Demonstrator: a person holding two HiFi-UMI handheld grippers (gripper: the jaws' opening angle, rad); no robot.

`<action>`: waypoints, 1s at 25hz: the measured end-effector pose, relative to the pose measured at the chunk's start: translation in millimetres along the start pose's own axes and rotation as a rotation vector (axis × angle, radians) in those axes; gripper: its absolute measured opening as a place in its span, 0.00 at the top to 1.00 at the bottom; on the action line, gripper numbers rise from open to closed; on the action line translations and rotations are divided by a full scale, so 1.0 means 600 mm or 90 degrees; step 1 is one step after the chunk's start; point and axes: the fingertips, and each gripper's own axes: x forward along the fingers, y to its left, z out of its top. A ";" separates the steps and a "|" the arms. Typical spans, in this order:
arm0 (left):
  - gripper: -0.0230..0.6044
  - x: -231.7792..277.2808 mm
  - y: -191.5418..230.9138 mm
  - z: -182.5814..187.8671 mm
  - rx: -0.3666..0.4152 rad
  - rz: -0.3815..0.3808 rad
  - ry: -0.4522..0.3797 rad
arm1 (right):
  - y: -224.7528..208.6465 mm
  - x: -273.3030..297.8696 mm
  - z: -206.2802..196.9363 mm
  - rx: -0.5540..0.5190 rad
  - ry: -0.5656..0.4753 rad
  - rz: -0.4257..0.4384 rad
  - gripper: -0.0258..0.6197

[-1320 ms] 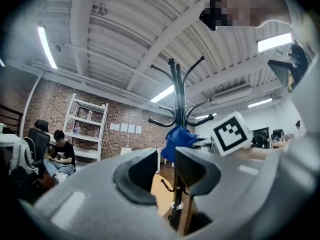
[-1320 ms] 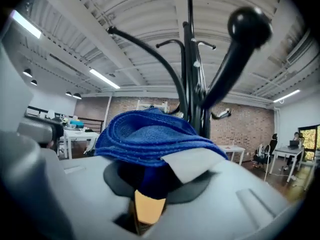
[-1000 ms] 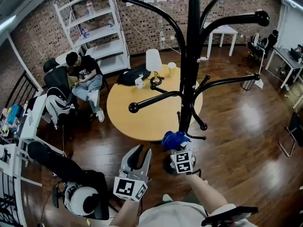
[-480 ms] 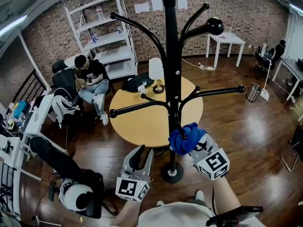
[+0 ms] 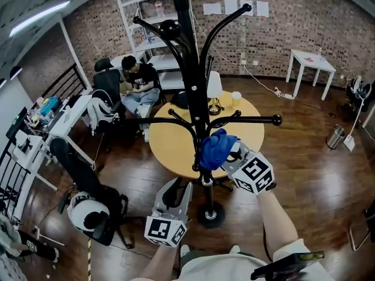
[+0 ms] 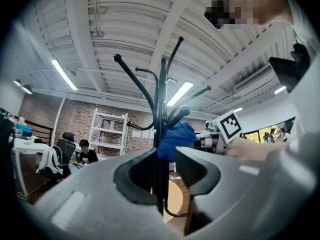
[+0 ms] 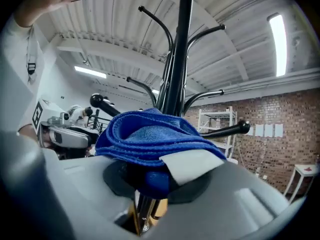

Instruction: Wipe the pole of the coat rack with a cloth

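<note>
While the right gripper (image 5: 229,154) clamps its fingers on a folded blue cloth (image 5: 214,148), the wad bulges out beyond the fingertips and meets the black pole (image 5: 193,92) of the coat rack, below the level where a horizontal hook arm (image 5: 252,120) branches off. In the right gripper view the cloth (image 7: 150,136) fills the space between the fingers, and the pole (image 7: 182,49) rises just past the fingertips.

The left gripper (image 5: 176,193) hangs lower than the right one, its fingers pointing towards the pole but well short of it, with the round base (image 5: 210,214) of the rack just to their right on the wooden floor (image 5: 304,157). In the left gripper view its fingers (image 6: 135,179) stand slightly apart and grip nothing; the pole (image 6: 161,94) shows through the gap, with the cloth (image 6: 175,136) up and to the right of it.

Beyond both sets of fingertips, behind the pole, stands a round yellow desk (image 5: 173,148); farther off to the left, a person (image 5: 137,81) sits in a chair.
</note>
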 end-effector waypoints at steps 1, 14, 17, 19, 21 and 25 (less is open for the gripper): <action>0.79 -0.004 -0.006 -0.007 -0.001 0.018 -0.001 | 0.002 0.005 -0.017 0.007 0.009 0.018 0.81; 0.79 -0.108 -0.048 -0.045 -0.001 0.143 0.053 | 0.040 0.027 -0.390 0.140 0.201 0.066 0.80; 0.79 -0.126 -0.037 -0.049 -0.006 0.147 0.053 | 0.052 -0.017 -0.261 0.138 0.070 0.032 0.80; 0.79 -0.131 -0.029 -0.041 -0.006 0.145 0.047 | 0.079 -0.064 -0.137 0.119 -0.030 0.028 0.81; 0.79 -0.128 -0.024 -0.027 -0.001 0.134 0.043 | 0.110 -0.113 -0.038 0.078 -0.079 0.021 0.80; 0.79 -0.123 -0.034 0.005 0.016 0.107 0.029 | 0.134 -0.195 0.033 0.076 -0.085 -0.072 0.80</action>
